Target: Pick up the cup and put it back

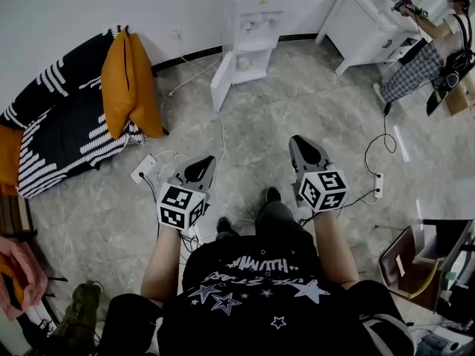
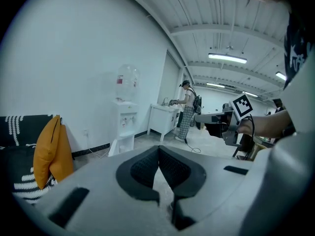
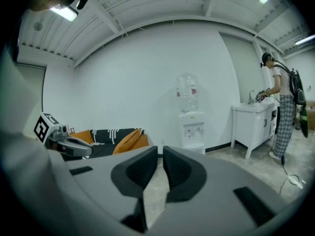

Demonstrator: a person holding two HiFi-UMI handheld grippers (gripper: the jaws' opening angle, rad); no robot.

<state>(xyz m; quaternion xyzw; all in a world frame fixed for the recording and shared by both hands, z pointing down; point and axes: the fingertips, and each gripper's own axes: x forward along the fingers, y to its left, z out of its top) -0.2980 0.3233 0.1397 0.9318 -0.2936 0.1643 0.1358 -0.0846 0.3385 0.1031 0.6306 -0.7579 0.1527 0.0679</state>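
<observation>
- Head view: the left tongs (image 1: 204,165) and right tongs (image 1: 303,145) are held out in front of the person's body at the middle of the frame. Both point up-frame over the bare floor (image 1: 312,102), likely a carrying pose since nothing is within reach.
- In the left gripper view the left tongs' jaws meet at the tips and are empty.
- In the right gripper view the right tongs' jaws stand a narrow slit apart, with nothing between them.
- No cup can be made out for certain. A small pale round thing (image 1: 243,63) sits on the lower shelf of the water dispenser (image 1: 252,21) at top centre, too small to identify.
- That dispenser is well apart from both tongs, up-frame of them, so reaching it probably means walking closer first.
</observation>
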